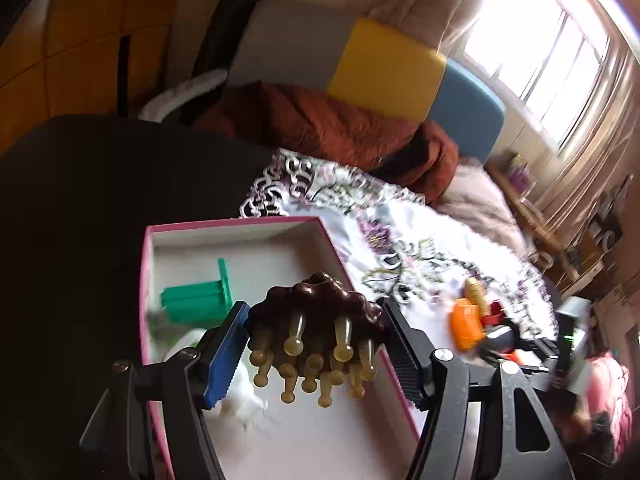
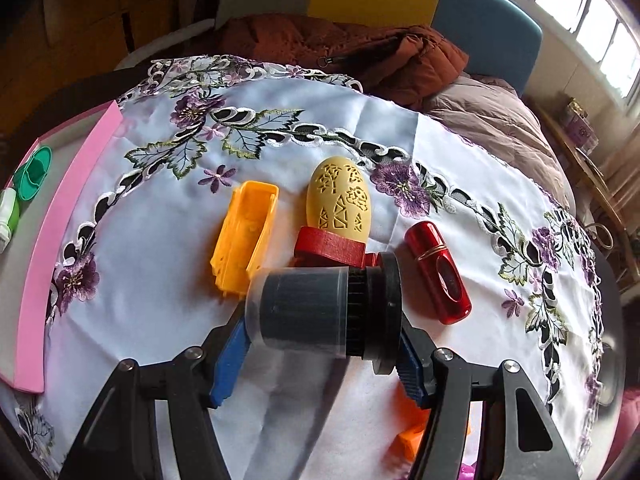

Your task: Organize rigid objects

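My left gripper (image 1: 316,344) is shut on a dark brown massage brush (image 1: 316,312) with yellowish knobbed pins, held over the pink-rimmed box (image 1: 236,222). A green plastic piece (image 1: 198,298) and a white object (image 1: 244,396) lie inside that box. My right gripper (image 2: 324,356) is shut on a dark cylindrical container with a black lid (image 2: 320,312), held on its side just above the embroidered cloth. Behind it lie an orange tray-shaped piece (image 2: 244,236), a cream patterned egg (image 2: 340,200) on a red stand (image 2: 330,248), and a red metallic capsule (image 2: 438,276).
The white cloth with purple flowers (image 2: 192,312) covers a round dark table. The pink box (image 2: 52,232) sits at its left edge. A rust-coloured jacket (image 2: 340,52) lies on the sofa behind. Another orange piece (image 2: 412,440) shows under my right gripper.
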A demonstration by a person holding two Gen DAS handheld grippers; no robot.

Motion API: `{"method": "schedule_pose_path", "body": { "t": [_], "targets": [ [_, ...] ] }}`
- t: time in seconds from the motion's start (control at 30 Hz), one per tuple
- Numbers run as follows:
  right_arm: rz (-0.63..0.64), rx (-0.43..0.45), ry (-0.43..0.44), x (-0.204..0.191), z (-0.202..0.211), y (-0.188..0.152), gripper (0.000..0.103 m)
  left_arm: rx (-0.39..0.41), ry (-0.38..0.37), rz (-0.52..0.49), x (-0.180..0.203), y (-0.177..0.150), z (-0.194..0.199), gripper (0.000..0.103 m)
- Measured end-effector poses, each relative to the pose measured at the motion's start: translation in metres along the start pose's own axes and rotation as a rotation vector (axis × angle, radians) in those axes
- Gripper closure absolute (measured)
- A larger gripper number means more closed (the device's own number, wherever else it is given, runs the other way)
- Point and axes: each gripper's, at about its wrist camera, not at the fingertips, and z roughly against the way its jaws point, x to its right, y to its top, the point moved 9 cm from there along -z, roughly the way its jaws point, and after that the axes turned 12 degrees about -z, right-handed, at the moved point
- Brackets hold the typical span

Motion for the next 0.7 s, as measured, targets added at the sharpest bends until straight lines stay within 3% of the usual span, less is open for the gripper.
{"method": "schedule_pose_path", "body": {
  "t": [0.3, 0.4, 0.5, 0.57, 0.7],
  "targets": [
    [-0.002, 0.000, 0.005, 0.000, -0.002, 0.002, 0.038, -0.110, 0.077, -0.054, -0.014, 0.006, -0.070, 0.036],
    [-0.006, -0.001, 0.006, 0.000, -0.002, 0.002, 0.038, -0.137, 0.137, -0.079, -0.024, 0.005, -0.084, 0.036],
    [-0.012, -0.003, 0.010, 0.001, -0.003, 0.002, 0.038, -0.133, 0.149, -0.078, -0.028, 0.006, -0.081, 0.031],
    [-0.011, -0.003, 0.009, 0.001, -0.003, 0.003, 0.038, -0.113, 0.145, -0.072, -0.029, 0.008, -0.073, 0.021],
    [-0.009, -0.002, 0.007, 0.001, -0.003, 0.003, 0.038, -0.072, 0.173, -0.076, -0.026, 0.008, -0.045, 0.020]
  ]
}}
